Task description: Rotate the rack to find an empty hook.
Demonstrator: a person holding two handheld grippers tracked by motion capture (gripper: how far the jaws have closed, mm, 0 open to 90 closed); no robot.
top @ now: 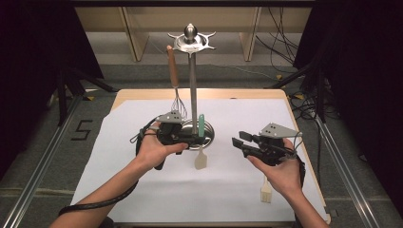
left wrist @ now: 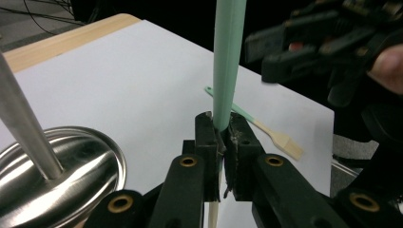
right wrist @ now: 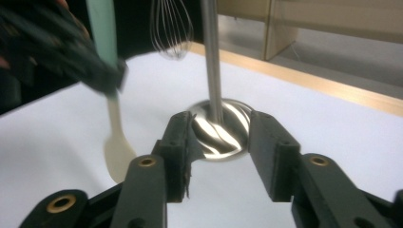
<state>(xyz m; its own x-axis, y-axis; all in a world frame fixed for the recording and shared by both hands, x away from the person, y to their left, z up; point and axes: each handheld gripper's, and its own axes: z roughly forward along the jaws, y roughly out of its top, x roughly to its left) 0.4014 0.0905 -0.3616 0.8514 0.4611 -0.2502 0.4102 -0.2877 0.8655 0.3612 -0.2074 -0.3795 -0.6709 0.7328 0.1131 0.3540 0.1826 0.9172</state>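
Note:
A spatula point(top: 201, 142) with a mint-green handle and cream blade is held upright beside the steel utensil stand point(top: 192, 80), blade down near the white sheet. My left gripper point(top: 197, 139) is shut on it; in the left gripper view the pads pinch the spatula's handle point(left wrist: 228, 57) at the tips of the left gripper point(left wrist: 222, 124). My right gripper point(top: 236, 144) hovers to the right, open with nothing in it. In the right gripper view the right gripper point(right wrist: 219, 128) frames the stand's base point(right wrist: 228, 137), with the spatula point(right wrist: 116, 152) at left.
A whisk point(top: 177, 90) with a wooden handle hangs from the stand's top ring point(top: 191, 42). A small cream-headed brush point(top: 266, 191) lies on the white sheet point(top: 142, 185) near the right hand. The table's wooden edge point(top: 199, 93) runs behind the stand.

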